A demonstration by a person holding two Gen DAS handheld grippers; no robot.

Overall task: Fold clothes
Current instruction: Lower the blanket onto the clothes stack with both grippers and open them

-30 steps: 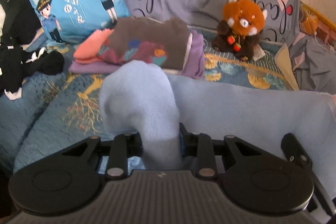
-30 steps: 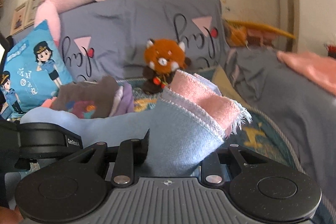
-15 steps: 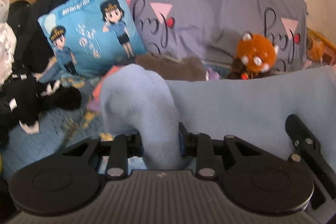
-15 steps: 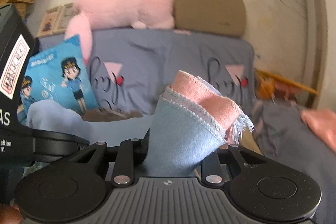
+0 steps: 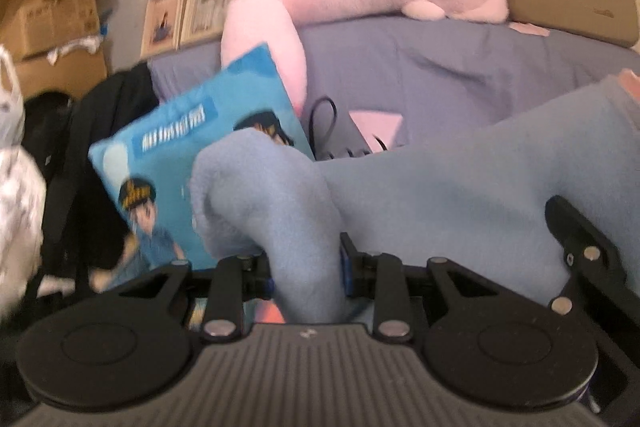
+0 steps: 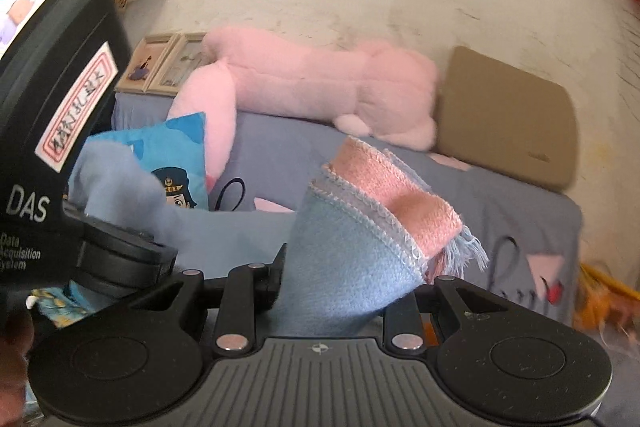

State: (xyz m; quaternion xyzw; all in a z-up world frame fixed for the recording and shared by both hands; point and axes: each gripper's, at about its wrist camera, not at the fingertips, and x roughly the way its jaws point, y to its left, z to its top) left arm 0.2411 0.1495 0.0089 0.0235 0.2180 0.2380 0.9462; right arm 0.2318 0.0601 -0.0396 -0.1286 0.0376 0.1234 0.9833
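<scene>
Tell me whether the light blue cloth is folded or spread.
Spread, not folded: the light blue cloth stretches between the left gripper and the right gripper, one end bunched in each one's jaws.

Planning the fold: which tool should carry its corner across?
Right, probably. Both tools pinch the blue cloth, but the right holds the free fringed pink-edged end.

The garment [image 5: 460, 195] is pale blue with a salmon-pink band, the plush [image 6: 320, 87] pink, the pillow [image 5: 168, 163] turquoise with cartoon officers, the cushion [image 6: 504, 115] tan.
</scene>
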